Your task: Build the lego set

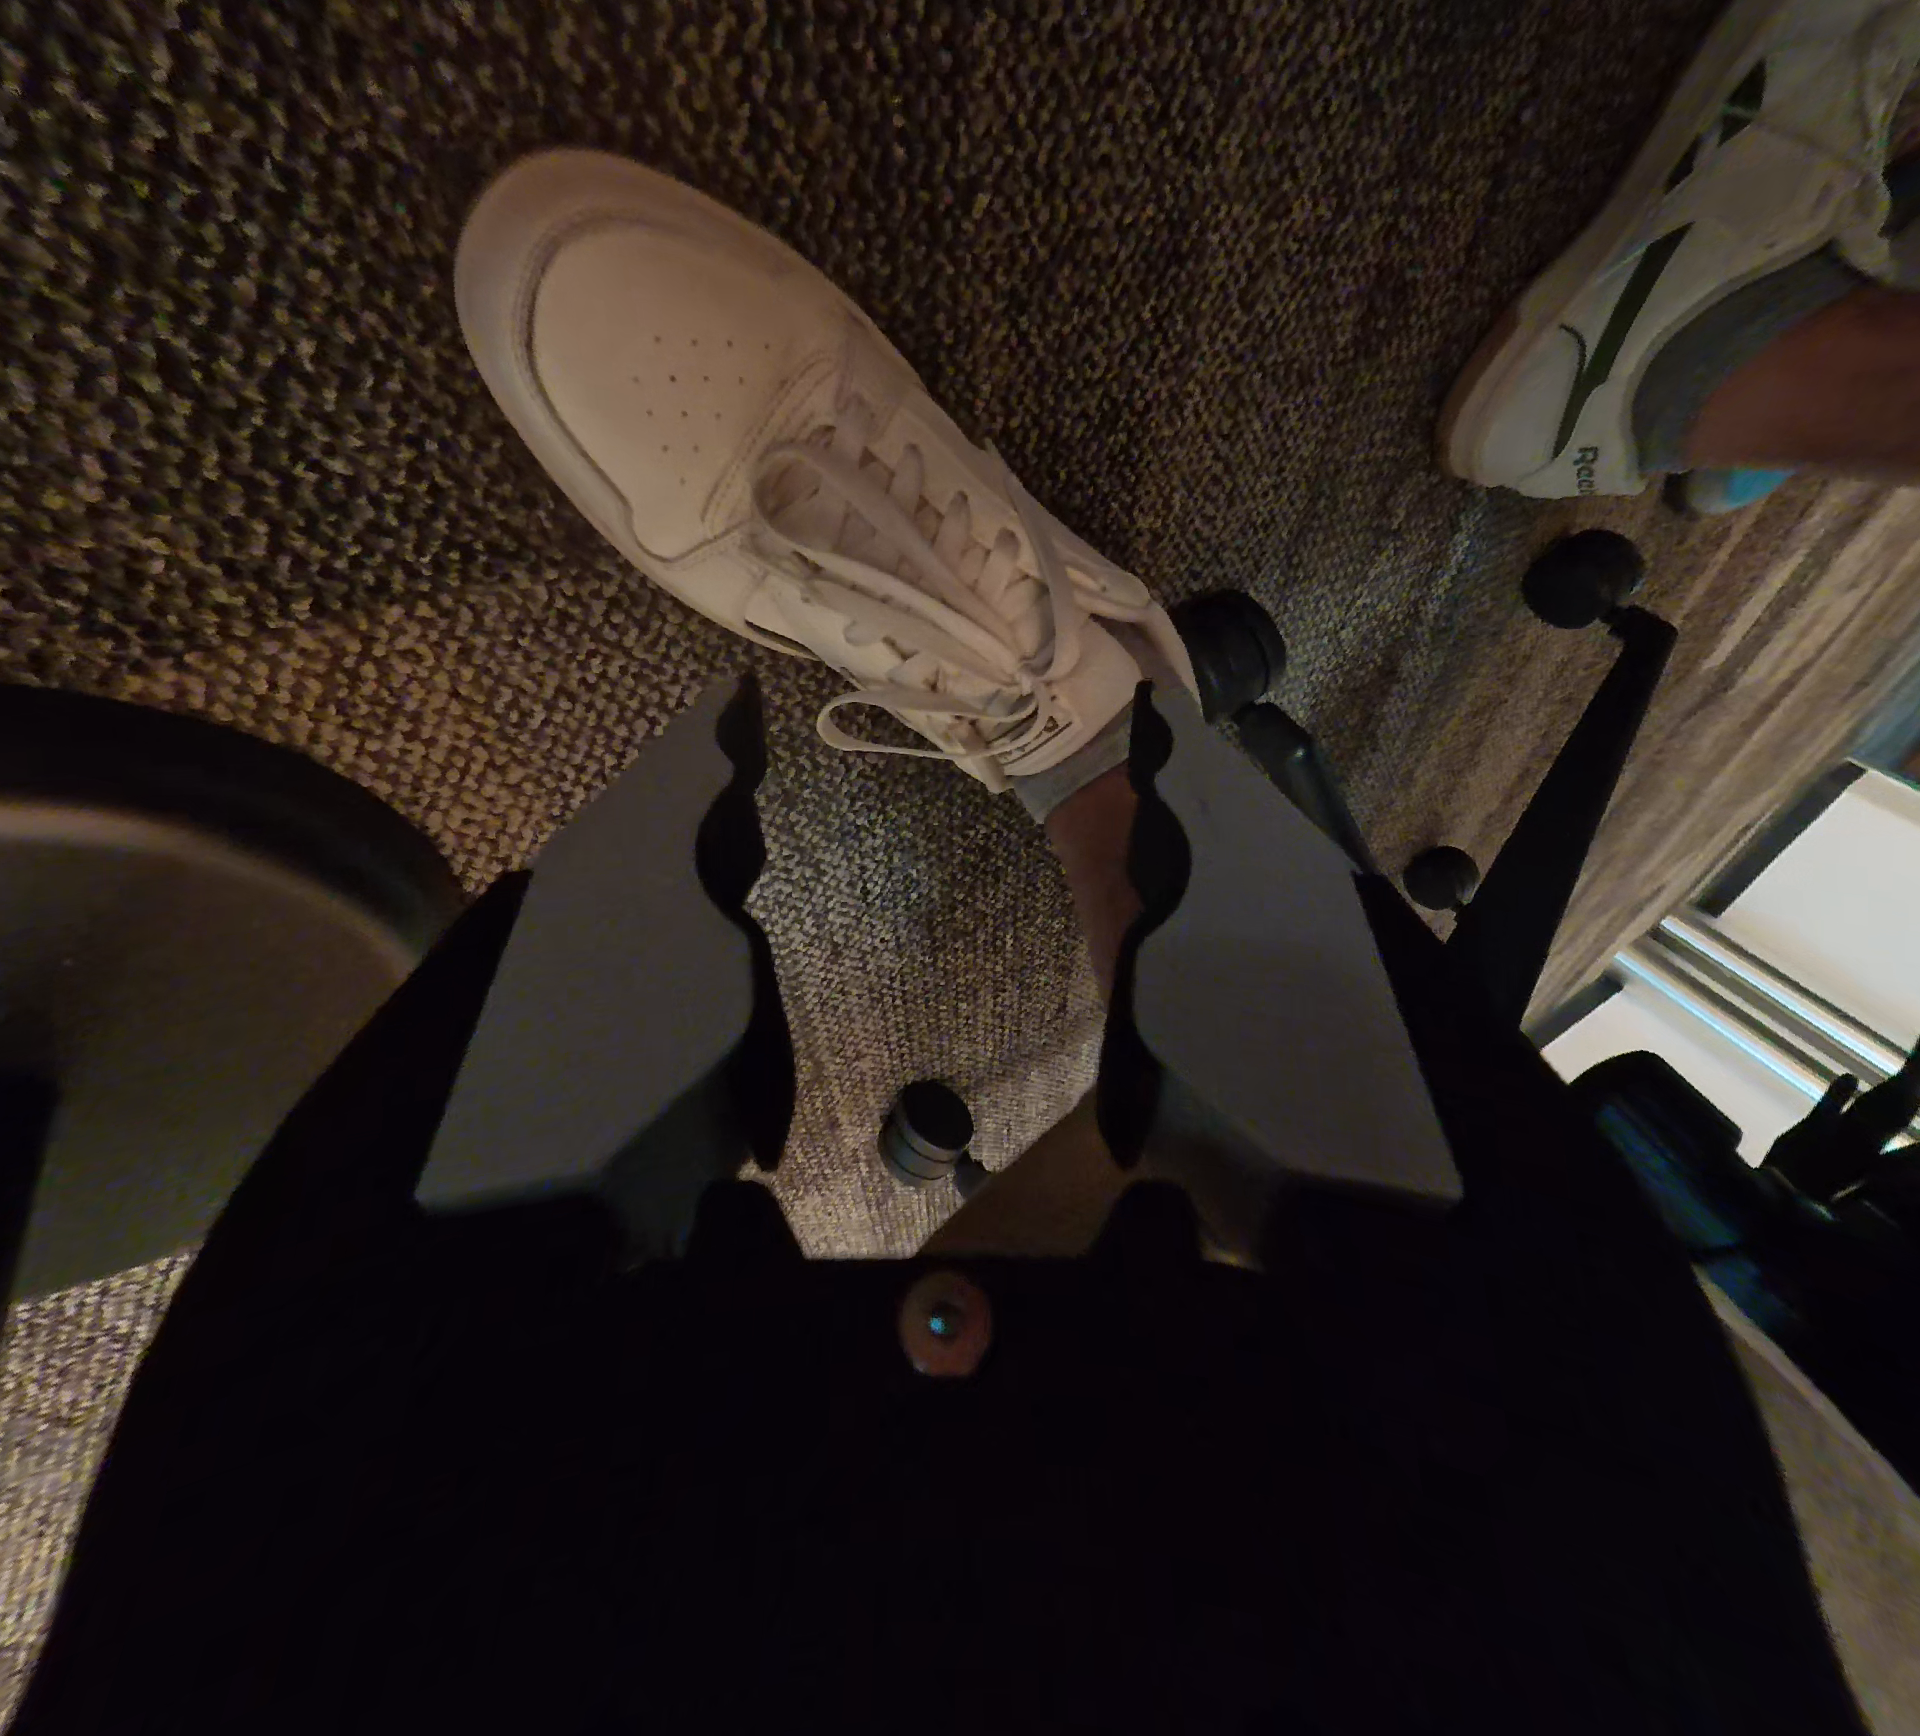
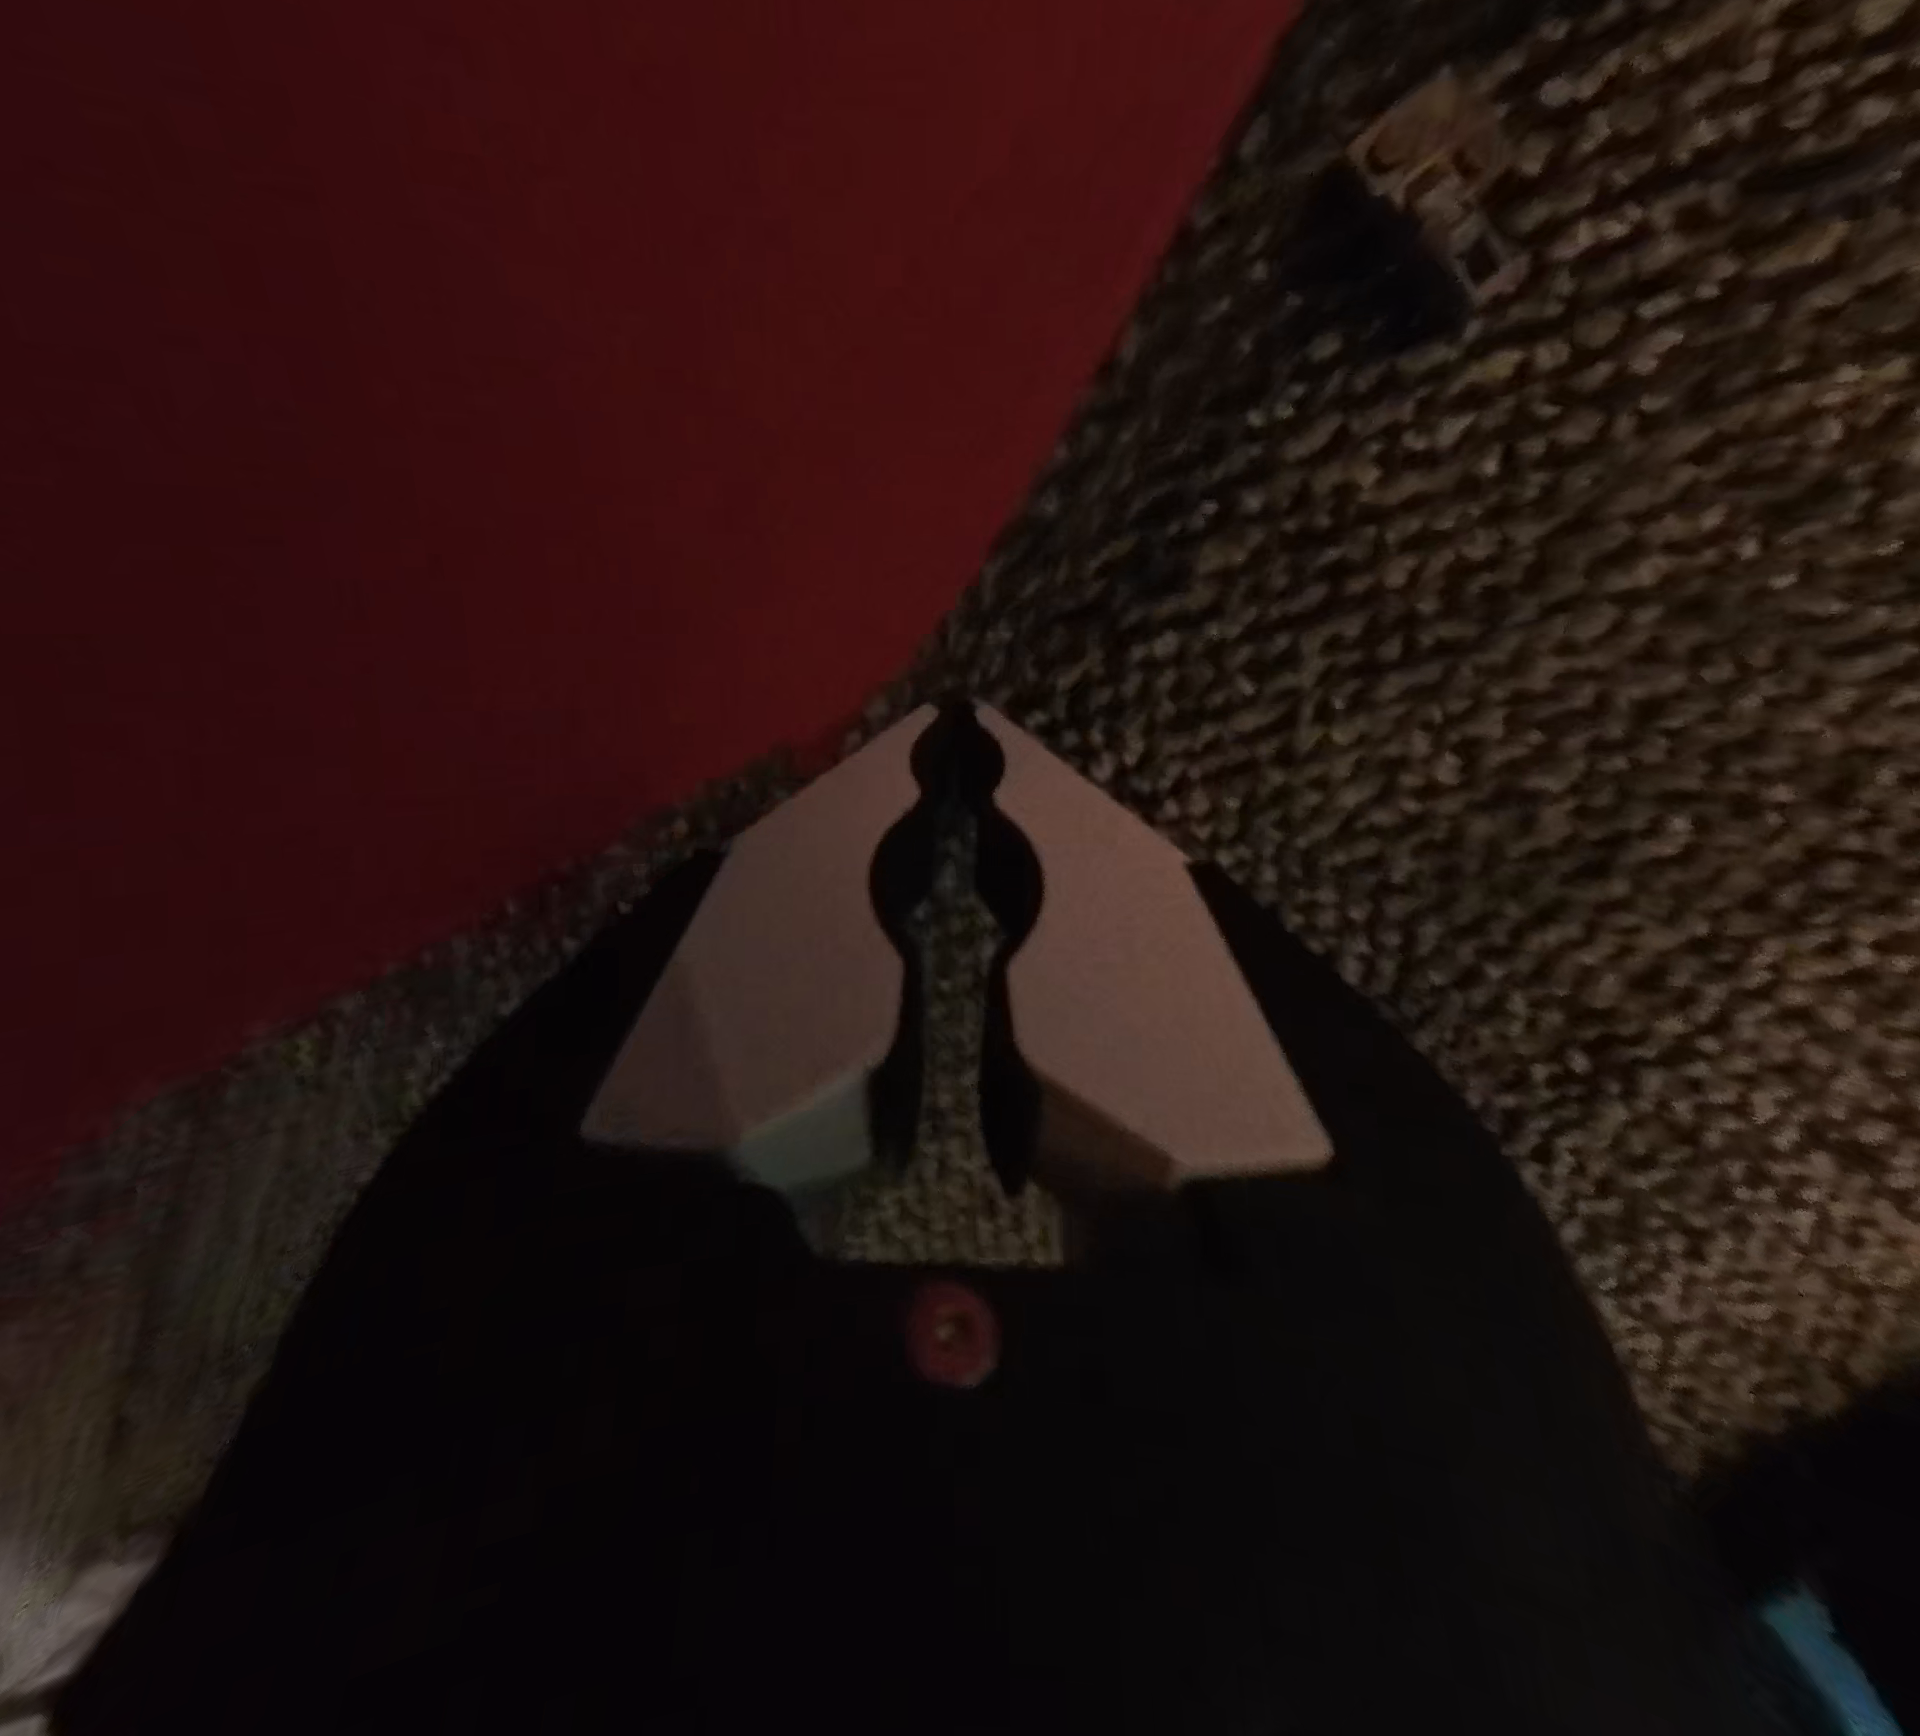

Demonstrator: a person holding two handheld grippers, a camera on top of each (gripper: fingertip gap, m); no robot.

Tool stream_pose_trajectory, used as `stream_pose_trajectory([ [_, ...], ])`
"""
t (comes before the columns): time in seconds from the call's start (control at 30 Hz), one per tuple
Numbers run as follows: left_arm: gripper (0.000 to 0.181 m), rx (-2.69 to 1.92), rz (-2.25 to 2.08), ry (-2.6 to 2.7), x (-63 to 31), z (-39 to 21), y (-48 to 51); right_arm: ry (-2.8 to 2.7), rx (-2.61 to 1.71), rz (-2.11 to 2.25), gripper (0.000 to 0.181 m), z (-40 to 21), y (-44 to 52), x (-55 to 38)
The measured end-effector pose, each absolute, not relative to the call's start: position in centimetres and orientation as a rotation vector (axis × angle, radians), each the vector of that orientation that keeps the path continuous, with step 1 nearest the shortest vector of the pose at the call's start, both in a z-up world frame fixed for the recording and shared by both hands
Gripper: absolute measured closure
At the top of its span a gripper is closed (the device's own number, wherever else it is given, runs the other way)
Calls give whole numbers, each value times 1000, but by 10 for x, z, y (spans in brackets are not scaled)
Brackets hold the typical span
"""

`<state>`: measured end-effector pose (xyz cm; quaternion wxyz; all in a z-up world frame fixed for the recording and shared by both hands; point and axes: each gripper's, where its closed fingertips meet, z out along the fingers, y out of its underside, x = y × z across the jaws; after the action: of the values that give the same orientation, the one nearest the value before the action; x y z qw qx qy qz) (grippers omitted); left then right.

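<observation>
Counted two white sneakers on carpet (image 1: 312,336): one sneaker (image 1: 758,439) just beyond my left gripper (image 1: 940,730), second sneaker (image 1: 1683,273) far right. Three dark chair castors nearby. My left gripper pointed down at floor, fingers spread wide, nothing between. My right gripper (image 2: 958,718) also aimed down, tips pressed together, empty. One lego piece (image 2: 1439,174), small and pale, lay on carpet far right of right gripper, well apart. Red surface (image 2: 520,284) filled left.
</observation>
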<state>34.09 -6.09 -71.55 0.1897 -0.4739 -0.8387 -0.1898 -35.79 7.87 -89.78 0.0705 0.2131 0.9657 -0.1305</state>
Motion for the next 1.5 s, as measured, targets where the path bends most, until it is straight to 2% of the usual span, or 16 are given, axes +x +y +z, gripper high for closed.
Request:
stream_pose_trajectory([
  [0.13, 111, -1336, -539, -2358, 342, -717, -62, 2919, 714, -639, 181, -877, 80, -380],
  [0.2, 111, -1340, -542, -2358, 341, -717, -61, 2914, 779, -759, 172, -867, 77, -393],
  [0.27, 110, -1347, -550, -2355, 341, -717, -59, 2880, 807, -871, 154, -856, 68, -396],
  [0.37, 110, -1361, -562, -2349, 339, -717, -56, 2821, 855, -1049, 181, -838, 48, -387],
  [0.5, 111, -1366, -577, -2355, 339, -718, -52, 3172, 538, -1047, 181, -829, 28, -366],
  [0.87, 110, -1393, -618, -2369, 324, -718, -46, 2857, 63, -863, 181, -821, -7, -308],
  [0.9, 110, -1412, -609, -2361, 320, -718, -46, 2866, 16, -867, 168, -820, -3, -317],
  [0.93, 110, -1430, -599, -2354, 317, -717, -46, 2873, 43, -897, 153, -819, 0, -332],
  [1.0, 108, -1453, -591, -2347, 313, -716, -47, 2914, 283, -1028, 142, -817, 5, -379],
  [1.07, 108, -1452, -600, -2352, 312, -716, -47, 2965, 608, -1131, 145, -817, 14, -429],
  [1.13, 108, -1431, -606, -2361, 312, -717, -49, 2965, 826, -957, 143, -845, 25, -444],
  [1.23, 107, -1415, -606, -2378, 317, -719, -53, 3062, 842, -670, 136, -882, 31, -441],
  [1.27, 112, -1419, -603, -2385, 319, -720, -55, 3150, 812, -616, 136, -887, 31, -446],
  [1.3, 108, -1422, -604, -2391, 322, -721, -57, 3235, 771, -555, 139, -893, 31, -450],
  [1.37, 108, -1415, -609, -2397, 327, -722, -58, 3280, 661, -500, 162, -898, 24, -446],
  [1.5, 110, -1382, -598, -2395, 330, -722, -60, 3236, 670, -429, 164, -896, 27, -438],
])
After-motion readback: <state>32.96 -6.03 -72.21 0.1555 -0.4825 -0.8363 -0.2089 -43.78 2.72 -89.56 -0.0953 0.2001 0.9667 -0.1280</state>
